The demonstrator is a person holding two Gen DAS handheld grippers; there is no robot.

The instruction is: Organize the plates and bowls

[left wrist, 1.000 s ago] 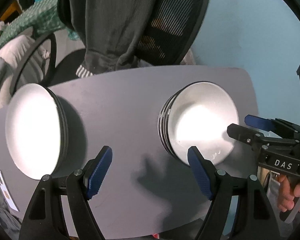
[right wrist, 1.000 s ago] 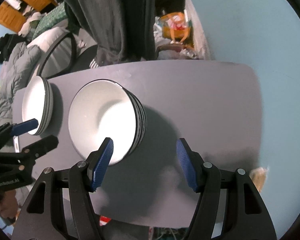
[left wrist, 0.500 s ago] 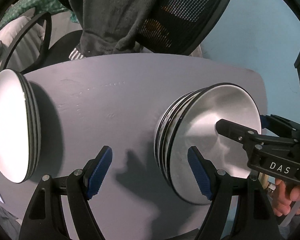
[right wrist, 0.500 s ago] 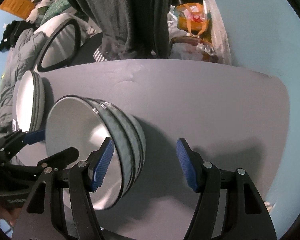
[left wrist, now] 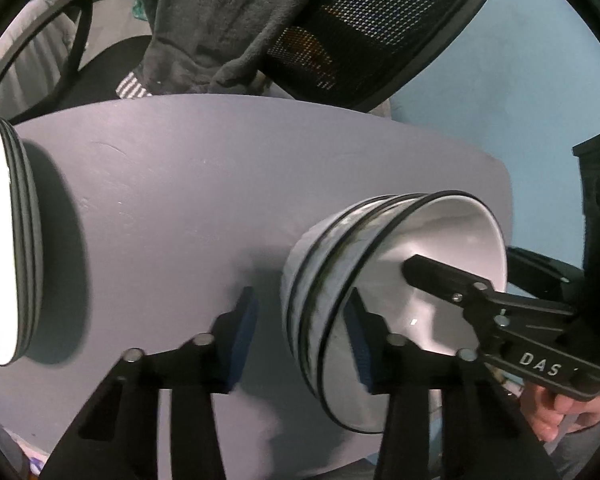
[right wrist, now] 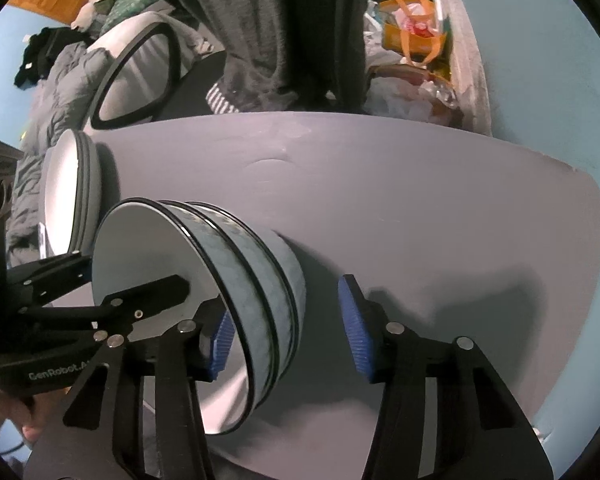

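Note:
A stack of white bowls with black rims (left wrist: 332, 280) stands on the grey table (left wrist: 188, 184); it also shows in the right wrist view (right wrist: 256, 276). A stack of white plates (left wrist: 4, 248) lies at the far left, seen too in the right wrist view (right wrist: 72, 192). My left gripper (left wrist: 300, 340) is open, its jaws astride the near rim of the bowl stack. My right gripper (right wrist: 286, 332) is open, also astride the bowl stack's rim from the other side, with one finger (left wrist: 440, 276) inside the top bowl.
A black mesh office chair (left wrist: 380, 28) draped with a grey garment (left wrist: 220, 20) stands behind the table. A second chair (right wrist: 140, 76), clothes and an orange bag (right wrist: 412, 32) lie beyond. The table's right edge (right wrist: 596, 216) borders a blue wall.
Both grippers have moved down and closer to the bowl stack, from above it to straddling its rim. The left gripper's jaws have narrowed somewhat. The plates and bowls have not moved.

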